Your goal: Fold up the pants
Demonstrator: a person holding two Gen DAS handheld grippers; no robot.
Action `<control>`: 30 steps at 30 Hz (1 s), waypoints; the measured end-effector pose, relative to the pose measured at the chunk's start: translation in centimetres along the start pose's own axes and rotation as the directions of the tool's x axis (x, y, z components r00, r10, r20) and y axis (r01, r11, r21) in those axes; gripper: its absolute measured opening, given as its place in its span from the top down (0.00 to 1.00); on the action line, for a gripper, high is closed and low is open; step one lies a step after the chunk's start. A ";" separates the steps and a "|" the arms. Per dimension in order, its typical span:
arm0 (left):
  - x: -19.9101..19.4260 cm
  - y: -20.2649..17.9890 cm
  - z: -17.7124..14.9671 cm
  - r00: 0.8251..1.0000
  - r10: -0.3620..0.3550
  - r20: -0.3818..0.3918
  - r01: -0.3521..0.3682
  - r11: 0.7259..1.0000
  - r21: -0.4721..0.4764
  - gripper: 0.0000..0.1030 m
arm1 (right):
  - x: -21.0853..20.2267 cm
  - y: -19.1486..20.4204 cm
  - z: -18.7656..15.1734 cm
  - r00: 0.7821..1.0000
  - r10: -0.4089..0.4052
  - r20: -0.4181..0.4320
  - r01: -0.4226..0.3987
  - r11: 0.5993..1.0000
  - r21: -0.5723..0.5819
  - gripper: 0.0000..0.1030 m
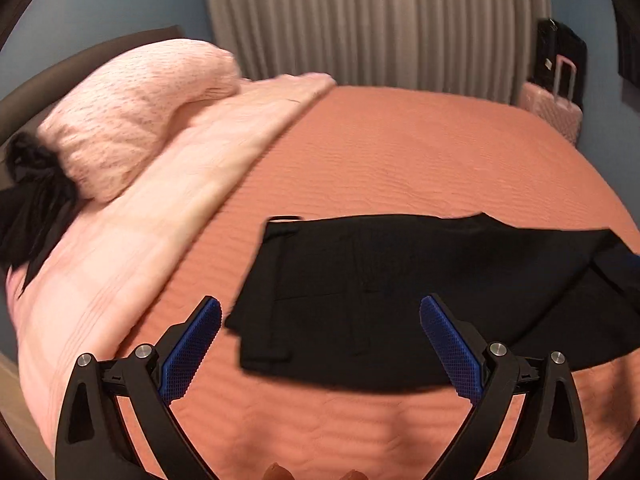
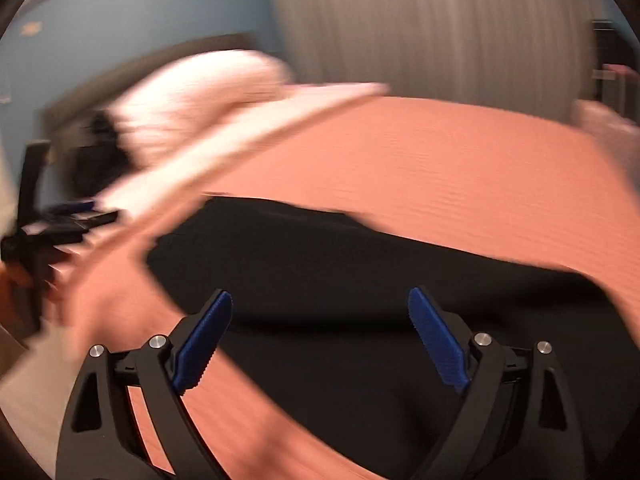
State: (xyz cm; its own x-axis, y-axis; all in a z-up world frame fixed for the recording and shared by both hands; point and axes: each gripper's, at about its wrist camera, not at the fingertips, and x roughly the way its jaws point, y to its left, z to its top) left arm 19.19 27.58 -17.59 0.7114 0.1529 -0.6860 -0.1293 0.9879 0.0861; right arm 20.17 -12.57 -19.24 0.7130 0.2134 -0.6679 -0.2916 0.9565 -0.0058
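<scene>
Black pants [image 1: 400, 292], laid folded ahead of spread, empty left gripper [image 1: 320, 312] and right gripper [image 2: 320, 304]; further folds judged possibly outstanding.

Left gripper [image 1: 320, 326] jaws wide apart, nothing between the blue pads [image 1: 192, 354], hovering above the near edge of black pants [image 1: 400, 292]. Pants lie folded flat on an orange bedspread [image 1: 400, 152]. Pink blanket [image 1: 132, 248] and pink pillow [image 1: 132, 112] at left, dark clothing [image 1: 32, 208] beside the pillow. Pink suitcase [image 1: 554, 110] far right by the curtain [image 1: 372, 20].
</scene>
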 end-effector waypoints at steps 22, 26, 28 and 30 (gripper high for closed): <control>-3.0 -25.8 0.2 0.977 -0.206 -0.058 0.213 0.961 0.175 0.05 | 0.5 -28.4 -8.5 0.934 -0.014 -0.358 -0.055 0.982 -0.182 0.94; -3.8 -26.6 0.7 0.983 -0.177 -0.045 0.182 0.972 0.152 0.05 | -1.9 -26.5 -6.5 0.950 -0.123 -0.286 -0.024 0.887 -0.462 0.97; -4.5 -26.7 1.0 0.987 -0.159 -0.037 0.162 0.977 0.138 0.05 | -4.8 -25.2 -4.3 0.967 -0.207 -0.146 0.087 0.813 -0.576 0.97; -5.1 -26.7 1.2 0.990 -0.140 -0.028 0.143 0.981 0.132 0.05 | -9.6 -23.1 -2.4 0.940 -0.323 0.111 0.302 0.636 -0.710 0.97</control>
State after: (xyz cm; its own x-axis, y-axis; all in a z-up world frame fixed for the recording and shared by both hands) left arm 19.86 0.45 -15.54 0.7025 0.0118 -0.7115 0.0659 0.9945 0.0816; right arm 18.53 -37.19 -14.55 0.8351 -0.0859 -0.5433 -0.4228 0.5317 -0.7339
